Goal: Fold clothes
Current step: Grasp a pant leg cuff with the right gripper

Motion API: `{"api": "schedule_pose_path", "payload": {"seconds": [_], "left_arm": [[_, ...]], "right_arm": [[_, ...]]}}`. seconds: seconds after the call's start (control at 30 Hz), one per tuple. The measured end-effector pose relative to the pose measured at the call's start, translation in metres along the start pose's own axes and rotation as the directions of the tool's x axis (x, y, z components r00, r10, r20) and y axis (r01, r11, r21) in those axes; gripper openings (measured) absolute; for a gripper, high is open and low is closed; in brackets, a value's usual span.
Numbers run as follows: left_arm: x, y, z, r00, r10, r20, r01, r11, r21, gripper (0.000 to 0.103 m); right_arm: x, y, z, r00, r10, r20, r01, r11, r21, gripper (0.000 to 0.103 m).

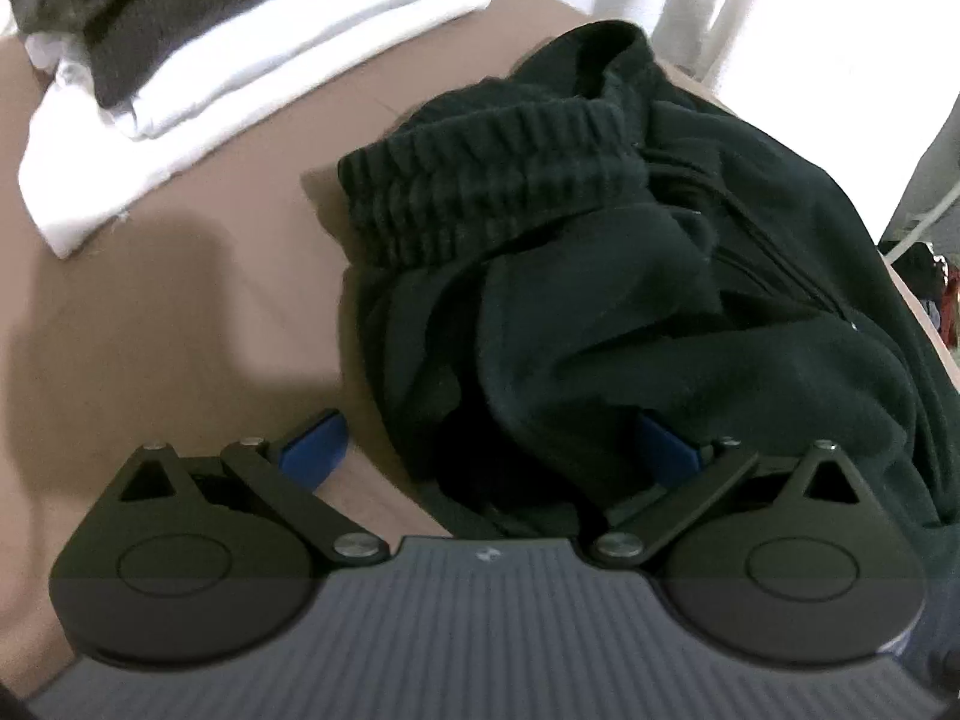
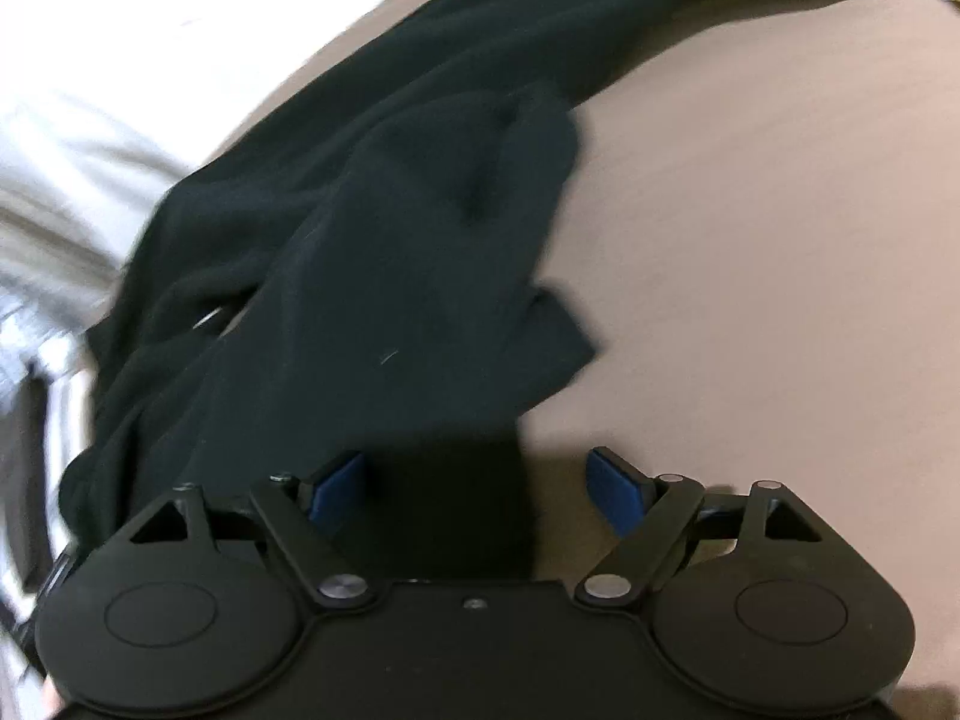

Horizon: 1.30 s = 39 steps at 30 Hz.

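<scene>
- Left gripper (image 1: 489, 450): jaws spread wide over the near edge of the black garment (image 1: 630, 300), gripping nothing; one blue pad (image 1: 315, 447) lies over the brown surface (image 1: 180, 330), the other is half hidden by dark cloth.
- Right gripper (image 2: 480, 489): jaws wide apart, nothing held, a fold of the same garment (image 2: 390, 252) just ahead.
- Garment lies crumpled on the surface, ribbed cuff (image 1: 486, 180) uppermost.
- Beyond, well apart, a stack of folded white and dark clothes (image 1: 198, 48).
</scene>
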<state>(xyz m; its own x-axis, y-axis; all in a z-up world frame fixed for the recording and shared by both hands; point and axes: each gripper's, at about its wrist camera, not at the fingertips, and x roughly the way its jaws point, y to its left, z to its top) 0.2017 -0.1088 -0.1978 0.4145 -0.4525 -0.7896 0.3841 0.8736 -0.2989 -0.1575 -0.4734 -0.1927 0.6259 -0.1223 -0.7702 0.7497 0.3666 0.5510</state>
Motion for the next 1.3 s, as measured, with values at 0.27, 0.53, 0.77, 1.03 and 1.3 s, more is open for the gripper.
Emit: {"api": "schedule_pose_path", "payload": {"seconds": [0.27,0.53,0.77,1.03,1.3], "left_arm": [[-0.050,-0.057,-0.002,0.942,0.134,0.309,-0.214,0.947,0.241,0.024],[-0.155,-0.006,-0.014,0.938,0.054,0.341,-0.076,0.996,0.051,0.023],[-0.067,0.022,-0.022,0.962,0.271,-0.038,-0.268,0.960,0.082,0.046],[-0.119,-0.017,-0.021,0.917,0.312,0.249,-0.362,0.913,0.188,0.052],[-0.138,-0.068,-0.041,0.956,-0.063,0.288,-0.050,0.929,0.367,0.065]], "right_arm": [[-0.004,0.038,0.013,0.981,0.064,0.185,-0.017,0.970,-0.244,0.013],[-0.123,0.135,-0.042,0.812,0.099,0.575,0.349,0.706,-0.616,0.013],[-0.031,0.087,-0.008,0.968,-0.122,0.220,0.215,0.855,-0.472,0.021],[-0.059,0.014,0.023,0.972,0.128,0.198,-0.110,0.989,-0.101,0.033],[-0.097,-0.011,0.027,0.895,0.332,0.297,-0.346,0.938,-0.008,0.046]]}}
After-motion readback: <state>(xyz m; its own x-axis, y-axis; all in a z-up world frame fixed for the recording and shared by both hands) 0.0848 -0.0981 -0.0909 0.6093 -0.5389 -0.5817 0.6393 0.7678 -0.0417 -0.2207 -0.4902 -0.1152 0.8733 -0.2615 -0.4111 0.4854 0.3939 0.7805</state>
